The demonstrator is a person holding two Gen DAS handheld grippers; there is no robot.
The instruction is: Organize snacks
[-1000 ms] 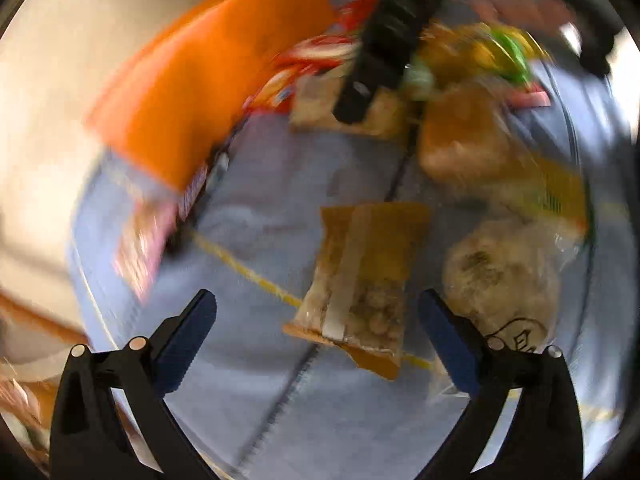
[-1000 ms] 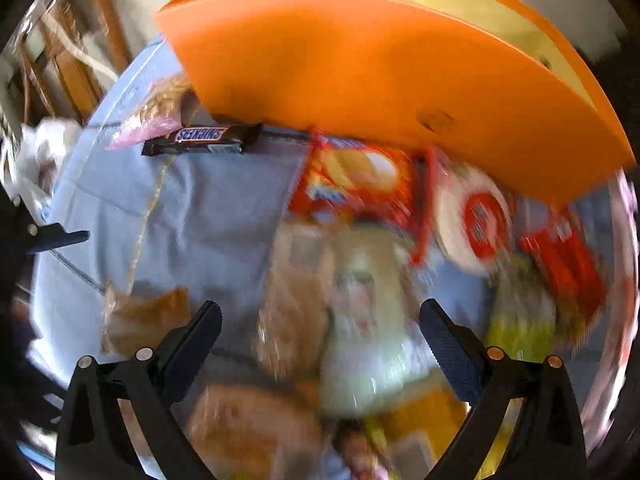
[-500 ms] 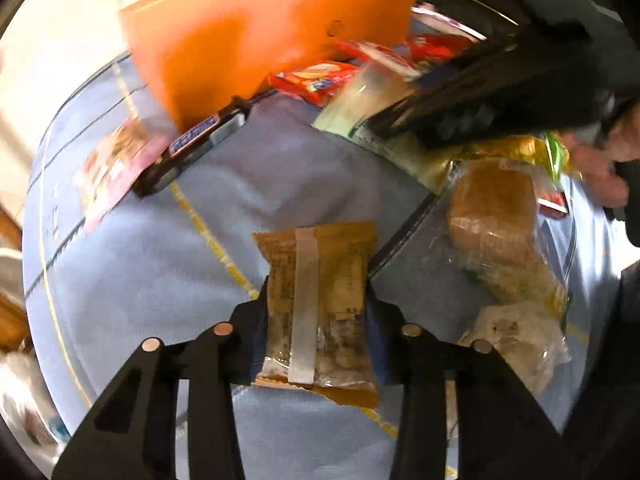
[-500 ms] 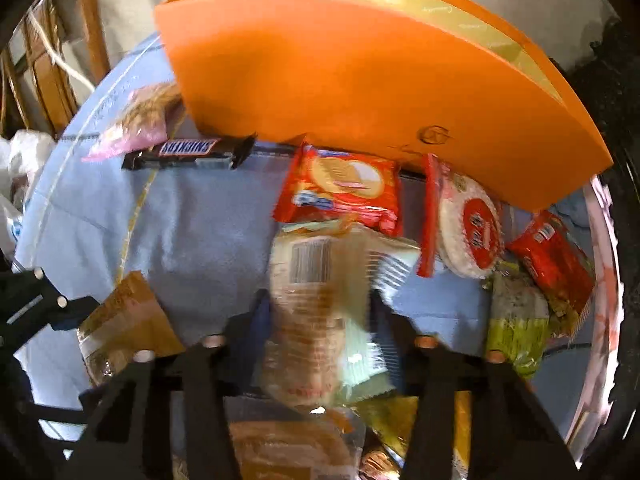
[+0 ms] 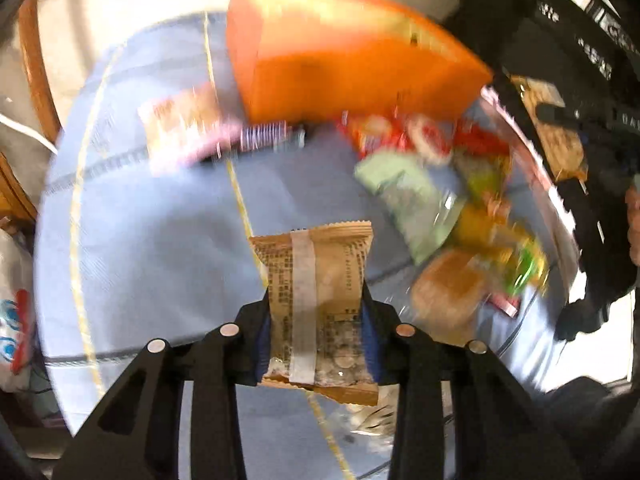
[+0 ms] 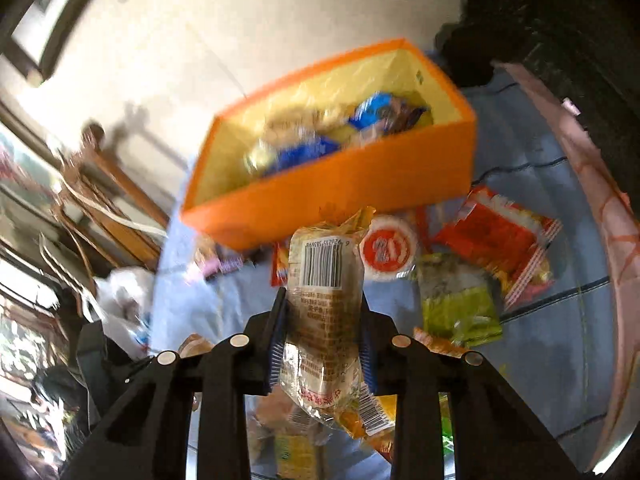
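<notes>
Covering the table, a blue cloth (image 6: 540,184) carries an orange box (image 6: 332,184) with several wrapped snacks inside and a loose scatter of packets (image 6: 492,252) just in front of it. Left gripper (image 5: 316,344) is clamped on a brown snack packet (image 5: 316,292) raised above the cloth; right gripper (image 6: 322,344) pinches a clear barcoded pastry packet (image 6: 324,312) lifted before the box.

tan packet (image 5: 316,304), clear packet (image 6: 324,320), both held upright
</notes>
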